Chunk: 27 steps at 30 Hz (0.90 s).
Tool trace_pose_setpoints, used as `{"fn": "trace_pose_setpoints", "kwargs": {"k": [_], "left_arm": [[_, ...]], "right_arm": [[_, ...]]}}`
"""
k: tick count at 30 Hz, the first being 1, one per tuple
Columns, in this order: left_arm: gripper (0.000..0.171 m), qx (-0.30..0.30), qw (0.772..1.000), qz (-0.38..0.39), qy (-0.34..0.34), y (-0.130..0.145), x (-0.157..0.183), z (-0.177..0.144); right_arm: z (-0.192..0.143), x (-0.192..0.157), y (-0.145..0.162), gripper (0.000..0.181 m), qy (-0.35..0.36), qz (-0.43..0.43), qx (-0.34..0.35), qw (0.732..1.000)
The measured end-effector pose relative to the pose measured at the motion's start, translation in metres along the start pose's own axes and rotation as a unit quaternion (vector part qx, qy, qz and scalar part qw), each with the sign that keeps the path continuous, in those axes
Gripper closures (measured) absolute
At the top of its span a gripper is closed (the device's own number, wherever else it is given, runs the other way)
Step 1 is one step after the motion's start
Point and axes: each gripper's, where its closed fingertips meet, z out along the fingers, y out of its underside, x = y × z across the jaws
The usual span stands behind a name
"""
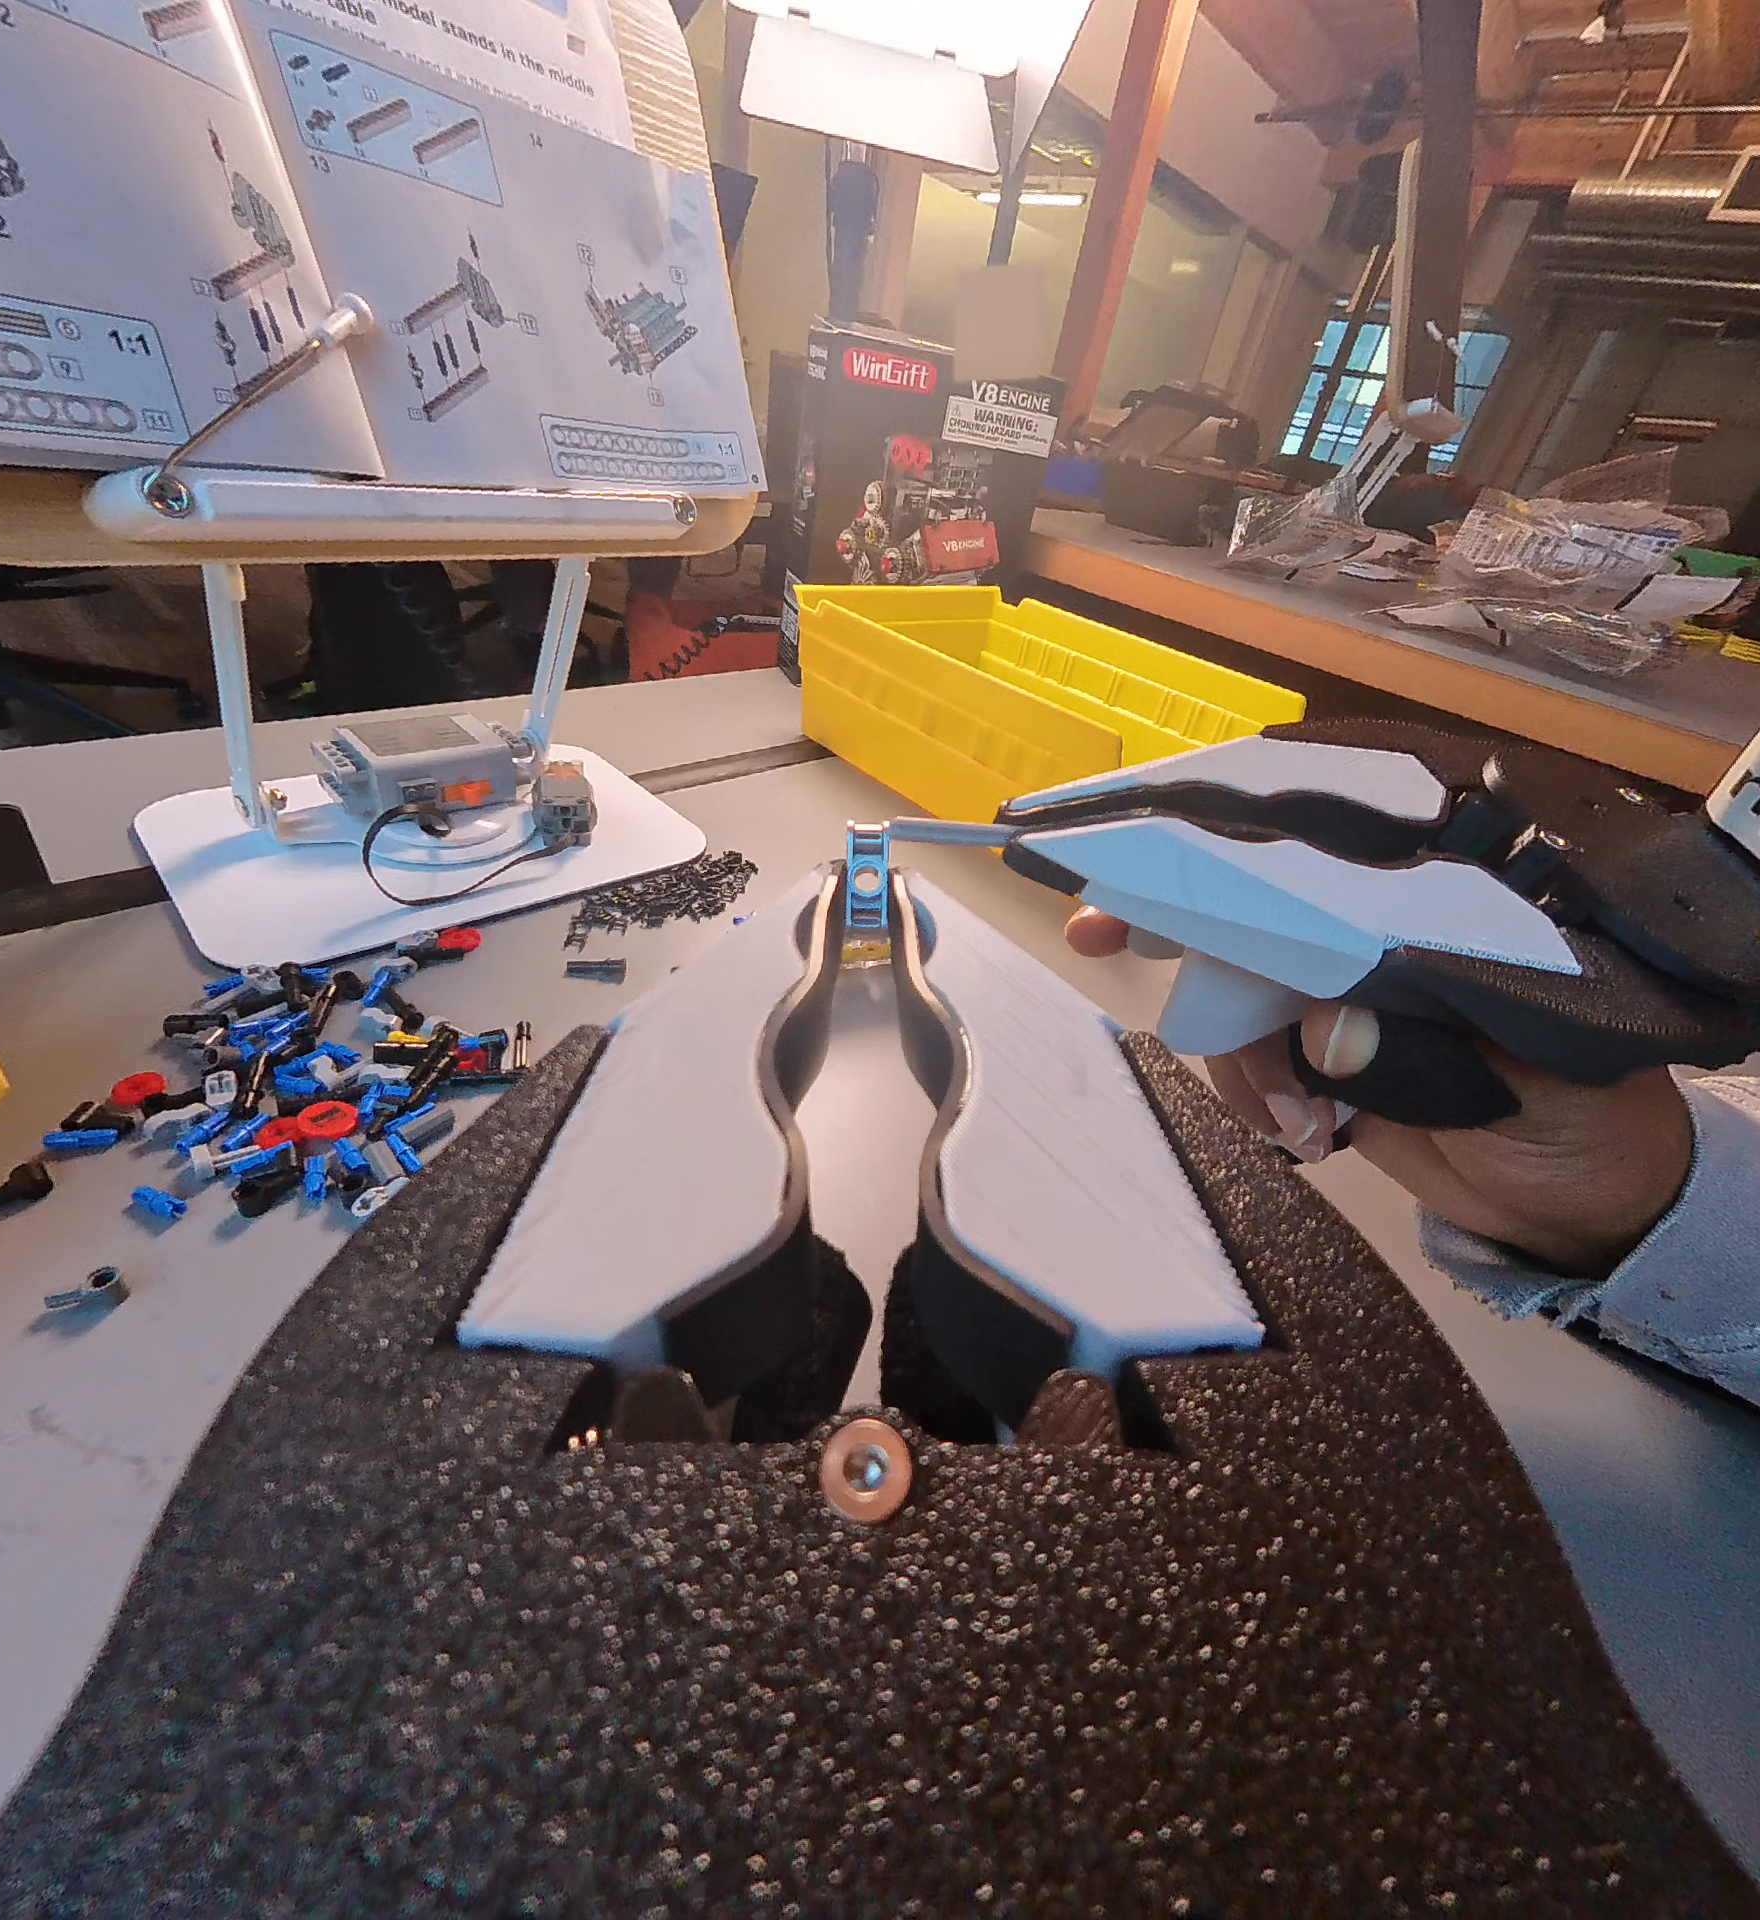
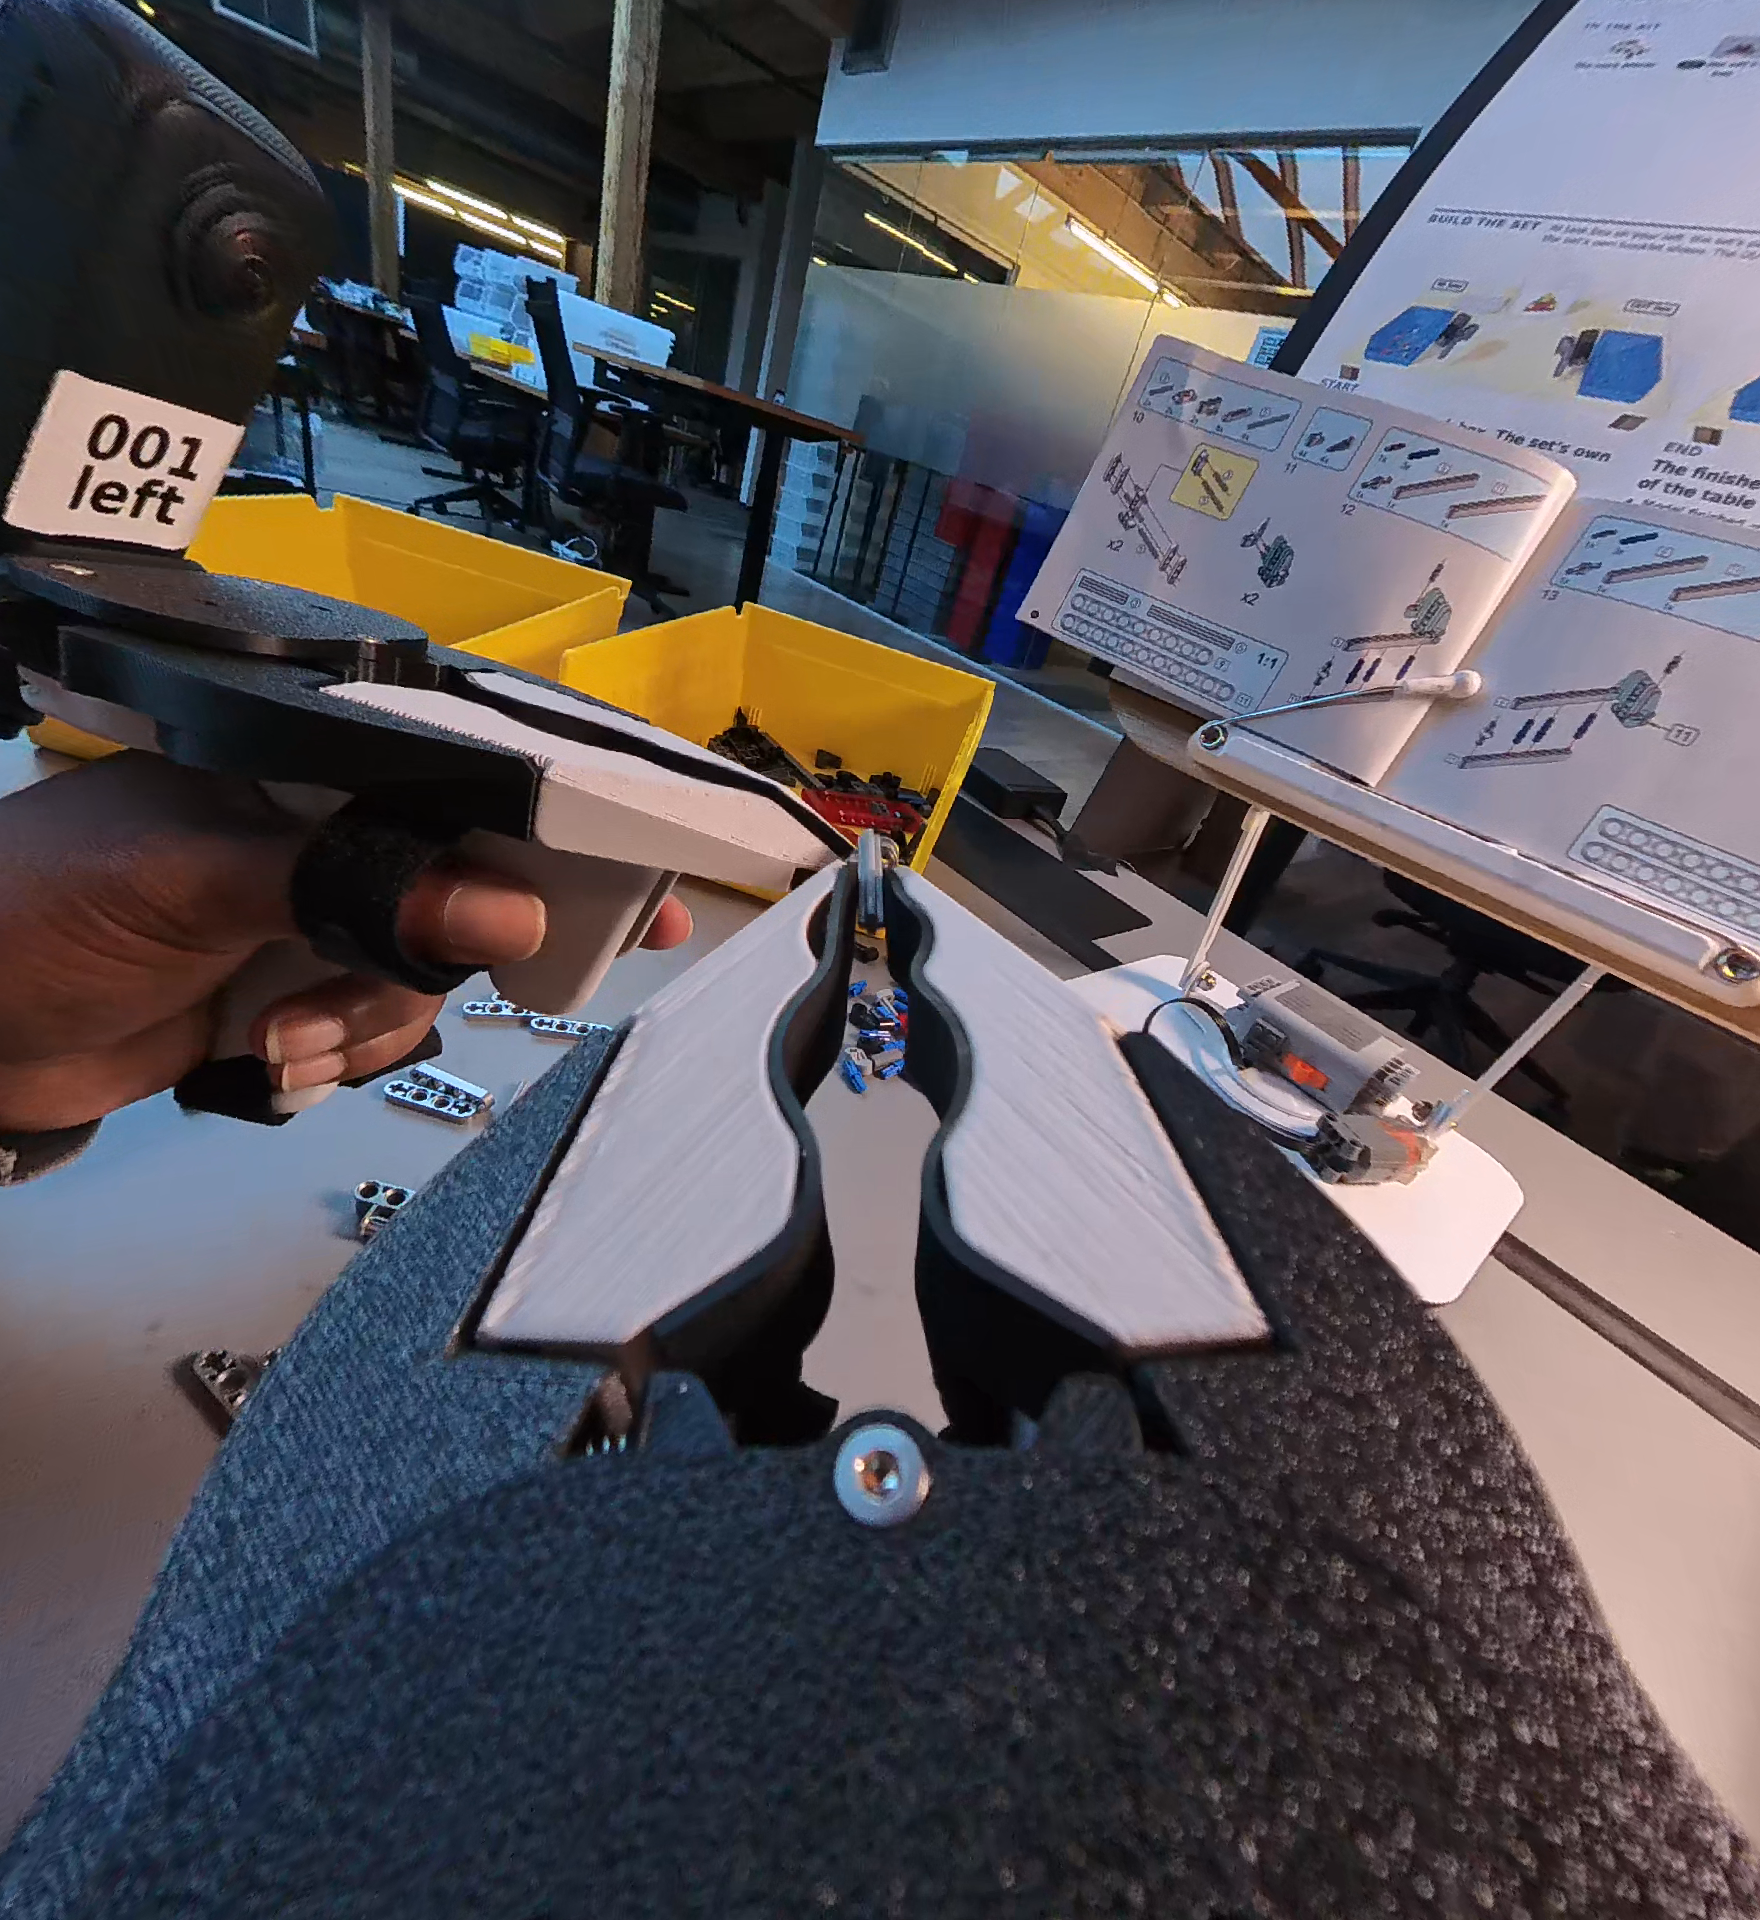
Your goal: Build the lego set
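My left gripper point(image 1: 863, 896) is shut on a small blue connector piece point(image 1: 863, 881) with a round hole, held above the grey table point(image 1: 772, 810). My right gripper point(image 1: 1006, 829) comes in from the right, shut on a thin grey axle point(image 1: 943, 827) whose tip touches the top of the blue piece. In the right wrist view my right gripper point(image 2: 871, 883) holds the grey axle point(image 2: 871, 873) end-on, and the left gripper point(image 2: 834, 831) meets it from the left. A hand holds each gripper.
A pile of small blue, black and red pins point(image 1: 284, 1081) lies left on the table, black pins point(image 1: 668, 899) beyond. A booklet stand point(image 1: 419, 831) carries a grey battery box point(image 1: 419, 753). Yellow bins point(image 1: 1011, 696) stand behind; another holds parts point(image 2: 782, 717). Grey beams point(image 2: 440, 1096) lie below the left hand. My two grippers' fingertips are within a few centimetres of each other.
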Motion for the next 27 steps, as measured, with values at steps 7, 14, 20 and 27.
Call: {"fn": "trace_pose_setpoints", "kwargs": {"k": [7,14,20,27], "left_arm": [[0.166,0.003,1.000,0.001,0.001,-0.001,0.001,0.001],[0.166,-0.007,1.000,0.023,0.000,0.001,0.002,0.000],[0.166,-0.026,0.997,0.075,-0.016,0.005,0.003,0.000],[0.166,-0.039,0.990,0.130,-0.032,0.006,0.007,0.001]], "right_arm": [[-0.002,0.003,0.004,0.179,0.001,0.004,-0.006,1.000],[-0.003,0.002,0.007,0.179,0.004,-0.033,-0.018,0.999],[-0.004,0.001,0.014,0.179,0.022,-0.127,-0.046,0.991],[-0.004,0.000,0.013,0.180,0.042,-0.166,-0.057,0.984]]}}
